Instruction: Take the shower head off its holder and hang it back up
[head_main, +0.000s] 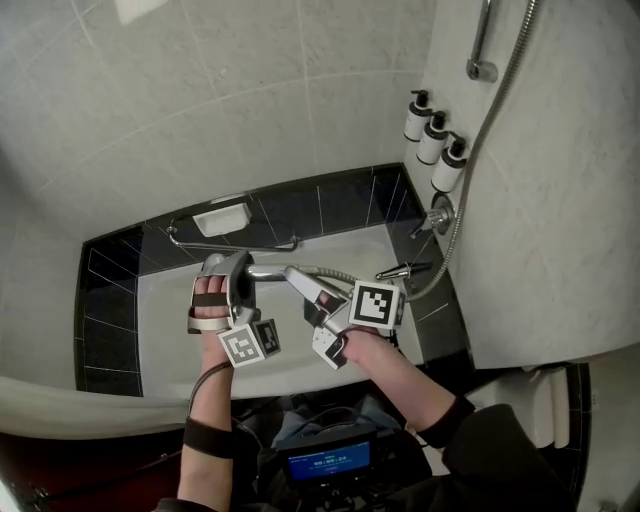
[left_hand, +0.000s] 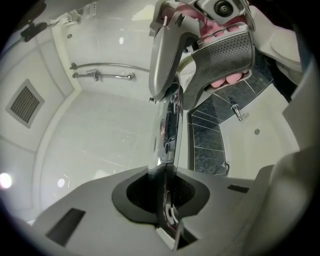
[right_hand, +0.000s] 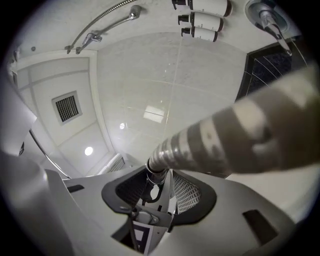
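**Left gripper view:** Jaws of the left gripper (left_hand: 166, 176) are closed tight on the chrome handle of the shower head (left_hand: 161, 60). The handle runs straight up out of the jaws, with the spray head at the top, seen from the side. White wall tiles lie behind, with a wall rail (left_hand: 102, 76) far off at upper left and dark tiles at right.

**Right gripper view:** Jaws of the right gripper (right_hand: 159, 181) stand apart. The end fitting of the ribbed metal hose (right_hand: 220, 137) sits between the meshed pads, which do not appear to press on it. The hose leads off to the right, blurred. Three pump bottles (right_hand: 202, 20) are at the top and a vent grille (right_hand: 66, 107) is at left.

**Head view:**
- Both grippers are close together over the white bathtub (head_main: 160, 300).
- The shower head is off the wall, lying roughly level in the left gripper with the spray head to the left.
- The right gripper is just beside its hose end.
- The hose loops right and climbs the wall past the tap (head_main: 437, 215).
- A soap dish (head_main: 220, 218) and a grab rail (head_main: 235, 243) are at the dark-tiled ledge behind the tub.
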